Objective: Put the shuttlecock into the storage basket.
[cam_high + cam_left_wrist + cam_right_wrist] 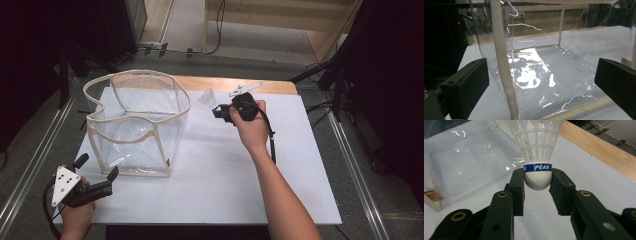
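Observation:
A white plastic shuttlecock (537, 176) with a blue band marked PEAK stands cork-down between my right gripper's pads (517, 186), which press on its rounded cork. My right gripper (537, 188) is shut on it. In the high view that gripper (215, 108) is at the back middle of the table, with the shuttlecock (206, 97) at its tip, to the right of a clear plastic bag (135, 120) with cream trim that stands open. My left gripper (98, 166) is at the front left, open, facing the bag's near corner seam (502, 62); nothing is gripped.
A white board (225, 175) covers the table, with a wooden strip (240, 84) along its back edge. Dark stands and cables (325, 75) lie on the floor beyond the table. A small tan tag (431, 196) hangs at the bag's lower corner.

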The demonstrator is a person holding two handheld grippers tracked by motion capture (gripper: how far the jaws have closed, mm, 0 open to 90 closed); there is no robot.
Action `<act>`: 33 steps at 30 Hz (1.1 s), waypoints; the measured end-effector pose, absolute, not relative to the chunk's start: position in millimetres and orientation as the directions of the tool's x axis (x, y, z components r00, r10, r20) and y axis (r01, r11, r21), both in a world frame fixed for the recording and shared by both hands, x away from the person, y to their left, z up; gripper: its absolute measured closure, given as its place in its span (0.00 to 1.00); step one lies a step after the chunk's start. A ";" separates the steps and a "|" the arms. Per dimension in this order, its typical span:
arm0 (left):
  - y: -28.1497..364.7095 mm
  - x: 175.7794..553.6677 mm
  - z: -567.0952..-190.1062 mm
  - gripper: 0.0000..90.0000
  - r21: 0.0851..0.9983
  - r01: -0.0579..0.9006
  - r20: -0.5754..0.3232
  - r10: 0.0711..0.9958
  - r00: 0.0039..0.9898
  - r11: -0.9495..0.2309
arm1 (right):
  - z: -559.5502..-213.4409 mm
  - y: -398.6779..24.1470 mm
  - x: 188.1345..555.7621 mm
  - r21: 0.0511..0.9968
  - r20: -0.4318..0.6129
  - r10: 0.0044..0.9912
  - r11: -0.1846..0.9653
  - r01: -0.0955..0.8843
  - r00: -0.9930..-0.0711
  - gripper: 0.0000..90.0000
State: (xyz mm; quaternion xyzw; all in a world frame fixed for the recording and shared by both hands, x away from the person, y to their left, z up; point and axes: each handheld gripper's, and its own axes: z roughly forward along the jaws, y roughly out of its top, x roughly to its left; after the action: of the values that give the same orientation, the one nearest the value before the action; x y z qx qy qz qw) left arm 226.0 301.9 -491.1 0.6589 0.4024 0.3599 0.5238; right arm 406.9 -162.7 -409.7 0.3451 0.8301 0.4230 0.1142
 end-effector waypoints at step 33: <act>301.7 226.0 -491.2 0.00 0.980 0.153 0.054 0.907 0.418 -0.129 | -380.4 -158.2 394.2 0.847 0.112 0.668 0.323 0.423 -0.735 0.70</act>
State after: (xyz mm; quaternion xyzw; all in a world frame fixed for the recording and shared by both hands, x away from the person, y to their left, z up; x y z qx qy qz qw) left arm 226.0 301.7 -491.2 0.6595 0.4018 0.3598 0.5236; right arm 394.2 -158.2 -380.4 0.3397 0.8028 0.4725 0.1300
